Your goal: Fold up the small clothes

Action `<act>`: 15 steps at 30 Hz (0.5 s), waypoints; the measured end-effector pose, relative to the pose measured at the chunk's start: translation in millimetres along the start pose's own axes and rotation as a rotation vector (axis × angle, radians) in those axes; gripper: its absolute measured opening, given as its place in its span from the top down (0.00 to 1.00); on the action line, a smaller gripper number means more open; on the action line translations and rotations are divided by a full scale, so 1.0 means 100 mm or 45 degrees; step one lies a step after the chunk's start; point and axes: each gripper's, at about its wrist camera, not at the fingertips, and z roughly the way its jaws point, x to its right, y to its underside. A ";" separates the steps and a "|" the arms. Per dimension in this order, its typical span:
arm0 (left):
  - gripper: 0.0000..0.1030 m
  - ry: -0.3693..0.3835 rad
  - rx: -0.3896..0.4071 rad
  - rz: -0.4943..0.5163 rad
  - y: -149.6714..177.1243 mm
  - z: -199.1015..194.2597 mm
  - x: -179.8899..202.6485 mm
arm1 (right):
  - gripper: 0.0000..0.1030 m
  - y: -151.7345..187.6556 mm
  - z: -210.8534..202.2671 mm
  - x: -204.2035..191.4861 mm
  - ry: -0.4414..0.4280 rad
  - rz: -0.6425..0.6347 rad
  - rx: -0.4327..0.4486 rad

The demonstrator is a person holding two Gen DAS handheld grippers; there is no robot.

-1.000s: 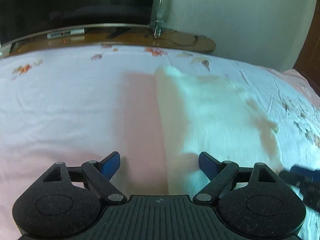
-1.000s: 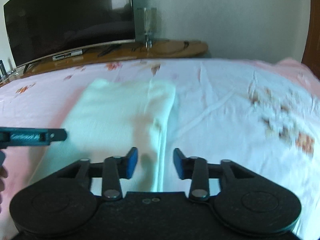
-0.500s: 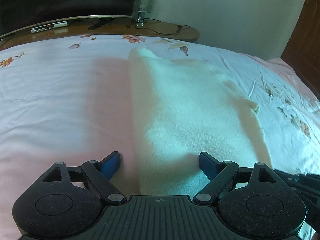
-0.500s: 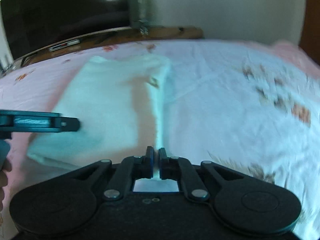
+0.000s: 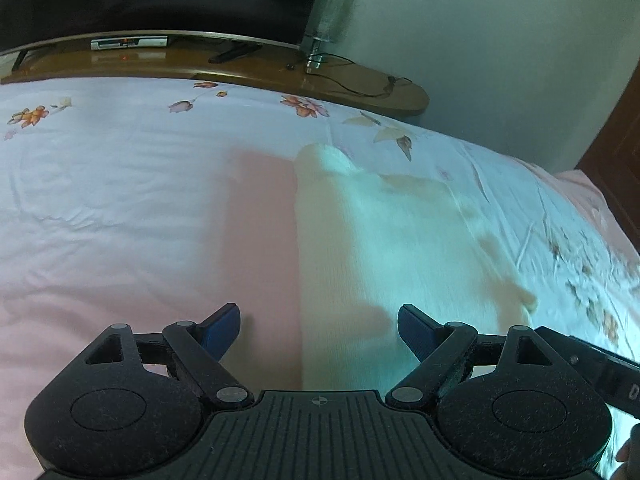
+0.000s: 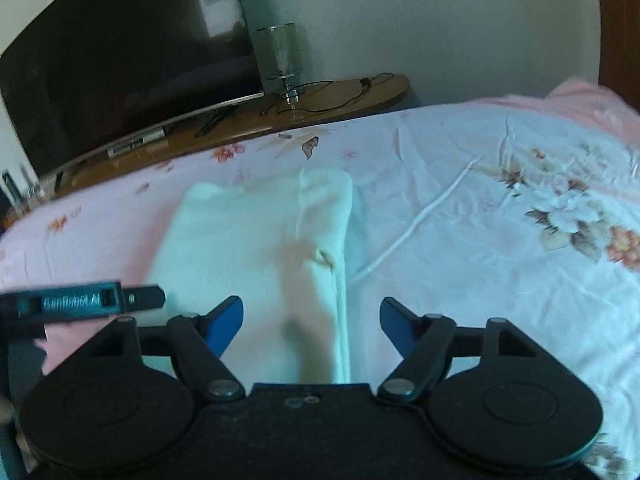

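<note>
The pale knitted garment (image 5: 400, 264) lay flat on the bed (image 5: 120, 200), already folded into a long strip, its near edge just in front of both tools. The left tongs (image 5: 319, 326) hung released over its left border, grasping nothing. The right tongs (image 6: 311, 318) were released too, standing across the right folded border. It was probably a small sweater; the blur hid details. The lengthwise fold seemed done; the next move called for pinching the near edge and carrying it to the far end.
</note>
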 end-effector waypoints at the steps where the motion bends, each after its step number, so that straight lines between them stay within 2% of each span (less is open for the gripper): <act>1: 0.17 0.000 -0.002 -0.007 -0.02 0.03 0.00 | 0.27 -0.03 0.05 0.02 -0.003 0.020 -0.007; 7: 0.17 0.039 -0.035 -0.015 -0.11 0.23 0.03 | 0.25 -0.15 0.31 0.10 -0.032 0.076 -0.059; 15: 0.17 0.137 -0.095 -0.043 -0.13 0.49 0.08 | 0.25 -0.20 0.66 0.20 -0.080 0.092 -0.152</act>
